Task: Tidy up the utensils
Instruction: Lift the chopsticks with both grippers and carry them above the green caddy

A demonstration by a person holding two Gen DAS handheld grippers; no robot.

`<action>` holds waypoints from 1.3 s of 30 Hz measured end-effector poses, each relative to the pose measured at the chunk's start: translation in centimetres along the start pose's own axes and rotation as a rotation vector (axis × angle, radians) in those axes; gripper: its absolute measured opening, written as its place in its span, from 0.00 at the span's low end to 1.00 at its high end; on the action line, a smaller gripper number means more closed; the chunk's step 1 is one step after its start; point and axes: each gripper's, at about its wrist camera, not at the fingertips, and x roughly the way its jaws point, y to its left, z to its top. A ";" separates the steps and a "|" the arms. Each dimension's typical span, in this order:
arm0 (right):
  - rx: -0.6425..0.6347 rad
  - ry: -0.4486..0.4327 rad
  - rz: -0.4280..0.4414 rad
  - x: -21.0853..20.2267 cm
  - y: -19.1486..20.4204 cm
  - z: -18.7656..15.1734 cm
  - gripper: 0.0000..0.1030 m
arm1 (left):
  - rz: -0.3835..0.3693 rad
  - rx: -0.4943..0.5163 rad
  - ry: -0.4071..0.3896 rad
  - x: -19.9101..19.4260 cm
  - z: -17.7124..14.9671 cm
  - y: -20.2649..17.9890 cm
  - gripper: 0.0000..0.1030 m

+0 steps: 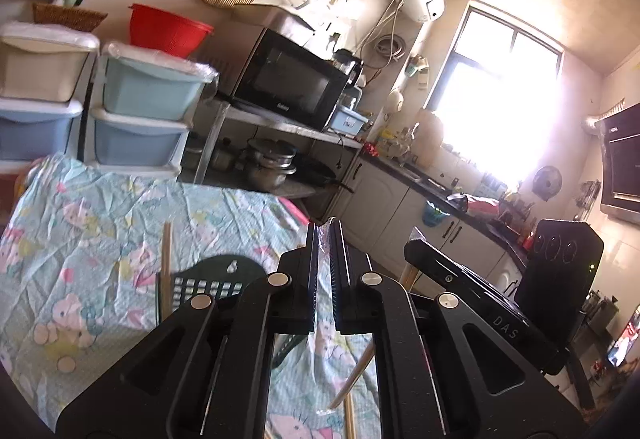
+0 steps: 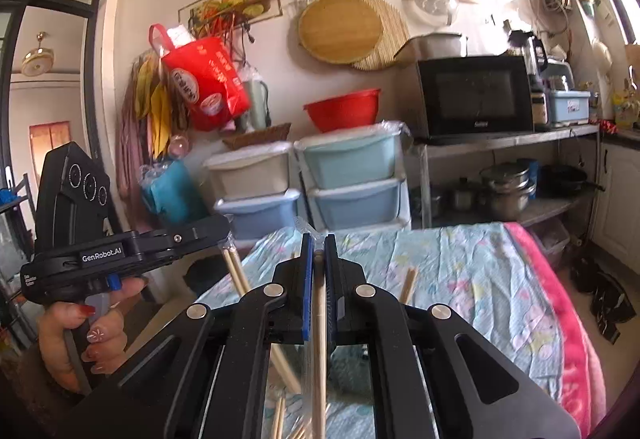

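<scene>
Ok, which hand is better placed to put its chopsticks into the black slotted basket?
Left, probably. The left gripper, shut on wrapped chopsticks, hangs just beside the black slotted basket. The right gripper, shut on a chopstick, sits farther off, with the left gripper in between.

Between the left gripper's (image 1: 324,239) matt black plastic jaws sits thin, glossy clear plastic wrap (image 1: 323,235). The right gripper's (image 2: 319,251) jaws, lined with ribbed blue pads, clamp a pale, matt wooden chopstick (image 2: 319,319). Below both lies a crumpled printed cotton-like cloth (image 1: 100,223) on the tabletop.
</scene>
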 end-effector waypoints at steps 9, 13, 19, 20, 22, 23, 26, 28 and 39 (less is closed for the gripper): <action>-0.008 -0.109 -0.006 -0.5 -0.2 3.1 0.06 | -0.014 -0.001 -0.043 0.5 2.7 -0.4 0.03; -0.013 -0.163 -0.005 -0.7 -0.4 4.6 0.06 | -0.006 0.001 -0.065 0.6 3.6 -0.4 0.03; -0.014 -0.248 0.000 -0.7 -0.8 6.3 0.06 | 0.016 0.003 -0.089 1.5 4.6 0.1 0.03; -0.015 -0.256 -0.001 -0.5 -0.8 6.4 0.06 | 0.018 0.005 -0.091 1.7 4.6 0.2 0.03; -0.023 -0.269 -0.001 -0.2 -0.9 6.5 0.06 | 0.036 0.018 -0.102 2.0 4.5 0.3 0.03; -0.024 -0.273 -0.006 0.1 -0.9 6.5 0.06 | 0.043 0.023 -0.104 2.1 4.5 0.4 0.03; -0.021 -0.263 -0.021 1.2 -1.3 6.1 0.06 | 0.053 0.029 -0.104 2.7 4.1 0.6 0.03; -0.026 -0.259 -0.030 1.9 -1.5 5.7 0.06 | 0.057 0.032 -0.099 3.0 3.9 0.7 0.03; -0.051 -0.234 -0.103 5.3 -2.7 1.9 0.06 | 0.081 0.040 -0.072 5.1 1.1 2.6 0.03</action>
